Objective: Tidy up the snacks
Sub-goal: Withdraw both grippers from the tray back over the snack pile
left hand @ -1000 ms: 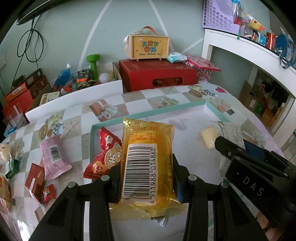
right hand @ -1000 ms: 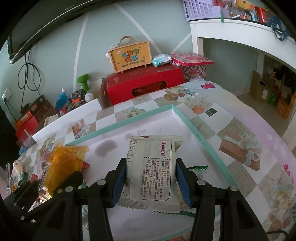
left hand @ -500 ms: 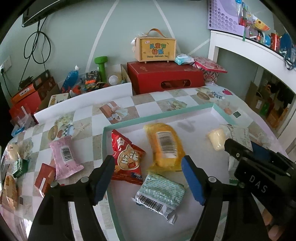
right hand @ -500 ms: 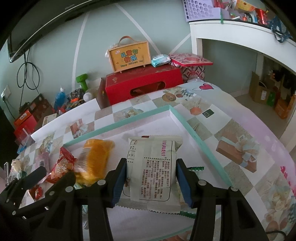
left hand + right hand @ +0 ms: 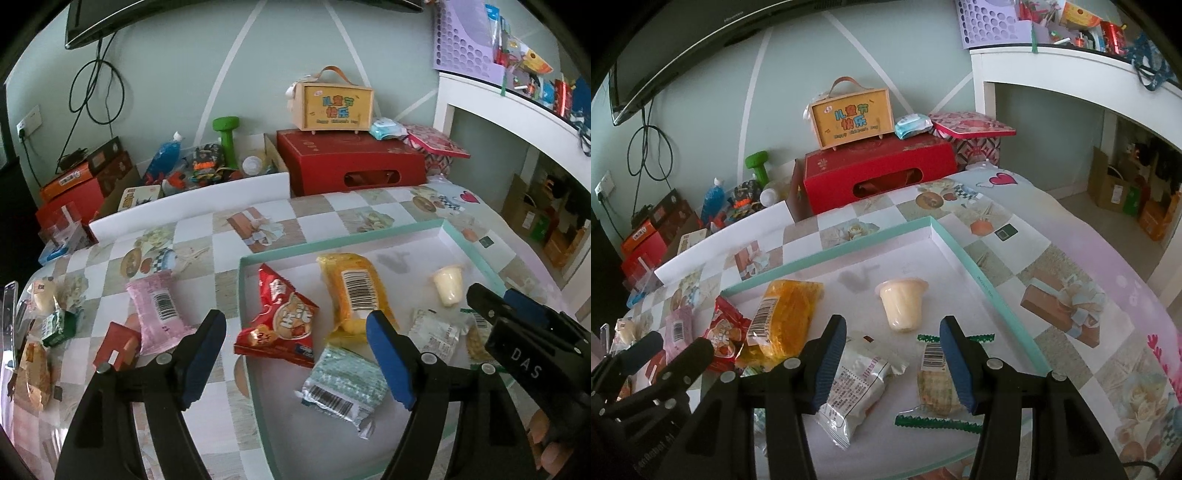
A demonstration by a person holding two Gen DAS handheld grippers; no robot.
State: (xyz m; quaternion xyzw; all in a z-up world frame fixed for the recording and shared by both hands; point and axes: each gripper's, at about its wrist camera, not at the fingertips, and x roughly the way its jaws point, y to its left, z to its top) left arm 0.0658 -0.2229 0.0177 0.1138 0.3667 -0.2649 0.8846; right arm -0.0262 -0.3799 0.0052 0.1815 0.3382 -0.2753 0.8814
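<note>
A shallow white tray with a teal rim (image 5: 332, 242) (image 5: 979, 275) holds a yellow snack pack (image 5: 352, 291) (image 5: 786, 317), a red chip bag (image 5: 280, 317) (image 5: 724, 338), a green-white packet (image 5: 343, 384), a white packet (image 5: 857, 384) (image 5: 434, 330), a jelly cup (image 5: 903, 302) (image 5: 448, 290) and a green-edged cracker pack (image 5: 936, 376). My left gripper (image 5: 295, 354) is open and empty above the tray's near left. My right gripper (image 5: 892, 363) is open and empty just above the white packet.
Left of the tray lie a pink packet (image 5: 159, 314), a small red box (image 5: 116, 345) and several other snacks (image 5: 44, 321). A red box (image 5: 351, 166) with a yellow carry case (image 5: 332, 105) stands behind. A white shelf (image 5: 1071, 70) is at the right.
My left gripper opened and dropped the yellow pack into the tray, then pulled back. My right gripper opened and let the white packet fall onto the tray.
</note>
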